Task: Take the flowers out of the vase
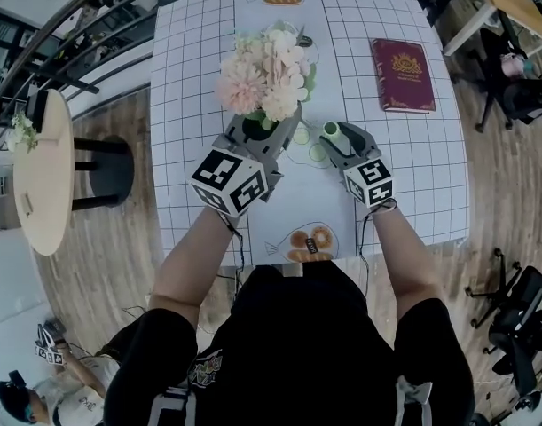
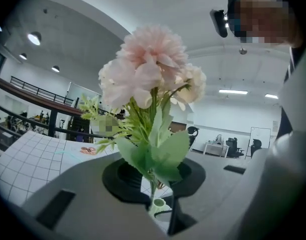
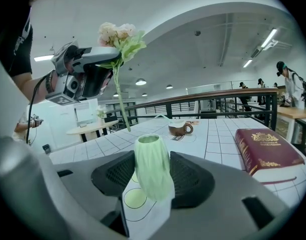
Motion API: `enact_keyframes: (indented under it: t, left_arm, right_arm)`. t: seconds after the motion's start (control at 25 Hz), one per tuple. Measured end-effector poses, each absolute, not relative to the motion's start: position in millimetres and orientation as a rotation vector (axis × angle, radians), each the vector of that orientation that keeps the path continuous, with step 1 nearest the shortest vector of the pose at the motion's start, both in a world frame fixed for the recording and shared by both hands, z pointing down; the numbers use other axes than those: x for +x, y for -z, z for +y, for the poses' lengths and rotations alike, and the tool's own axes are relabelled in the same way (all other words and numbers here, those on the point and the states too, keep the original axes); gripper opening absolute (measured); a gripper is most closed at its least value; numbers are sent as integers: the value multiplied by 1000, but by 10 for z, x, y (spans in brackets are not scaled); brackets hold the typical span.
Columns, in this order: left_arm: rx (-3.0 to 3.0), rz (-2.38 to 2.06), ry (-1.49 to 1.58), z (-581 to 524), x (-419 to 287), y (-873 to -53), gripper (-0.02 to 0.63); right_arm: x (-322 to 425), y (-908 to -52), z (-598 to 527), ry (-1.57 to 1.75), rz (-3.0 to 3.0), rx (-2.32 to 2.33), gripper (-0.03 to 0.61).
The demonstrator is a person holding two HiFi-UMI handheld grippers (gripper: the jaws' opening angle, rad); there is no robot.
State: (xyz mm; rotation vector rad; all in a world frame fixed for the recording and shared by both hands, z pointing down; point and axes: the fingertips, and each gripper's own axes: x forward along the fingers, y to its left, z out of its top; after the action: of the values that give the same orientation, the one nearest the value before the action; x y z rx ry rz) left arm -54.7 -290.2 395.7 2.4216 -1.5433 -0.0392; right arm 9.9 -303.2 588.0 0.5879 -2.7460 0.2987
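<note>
The head view shows both tools from above. The left tool (image 1: 269, 130) is half buried under the pink and cream flowers (image 1: 266, 74), and just to its right the right tool (image 1: 334, 138) has the green vase (image 1: 331, 130) at its tips. The stems cannot be seen from here. The blooms also cover most of the desk (image 1: 191, 78) ahead of the left tool.

The left gripper view shows the grip. The left tool (image 2: 155, 176) has its jaws closed on the green stems of the flowers (image 2: 150, 64), with leaves bunched just above the pads and the heads rising high over them. Low between the jaws, beyond the stems, the mouth of the vase (image 2: 158, 204) shows.

The right gripper view gives the side-on relation. The right tool (image 3: 151, 176) clamps the vase (image 3: 153, 169) upright between its pads, and nothing stands in the vase's open mouth. Up and to the left of these jaws, the left tool (image 3: 110, 59) holds the flowers (image 3: 120, 34) in the air. Their thin stem hangs free, apart from the vase.

A brown cup (image 3: 180, 129) stands ahead of the right tool on the desk (image 3: 218, 134). A red book (image 3: 265, 151) lies to its right, and it also shows in the head view (image 1: 402, 75).
</note>
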Motion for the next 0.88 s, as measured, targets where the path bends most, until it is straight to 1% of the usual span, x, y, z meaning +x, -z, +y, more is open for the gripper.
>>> enact_keyframes:
  t: [0.2, 0.52, 0.88]
  left_arm:
    - [2402, -1579, 37, -2734, -747, -3927, 78]
    - [2325, -1629, -53, -2288, -1109, -4191, 78]
    - [2317, -1570, -134, -1763, -1316, -4425, 77]
  right_arm:
    - [94, -5882, -3039, -302, -2739, 584, 227]
    - [136, -5925, -2999, -333, -2681, 606, 229]
    - [371, -5749, -2746, -374, -2642, 805, 233]
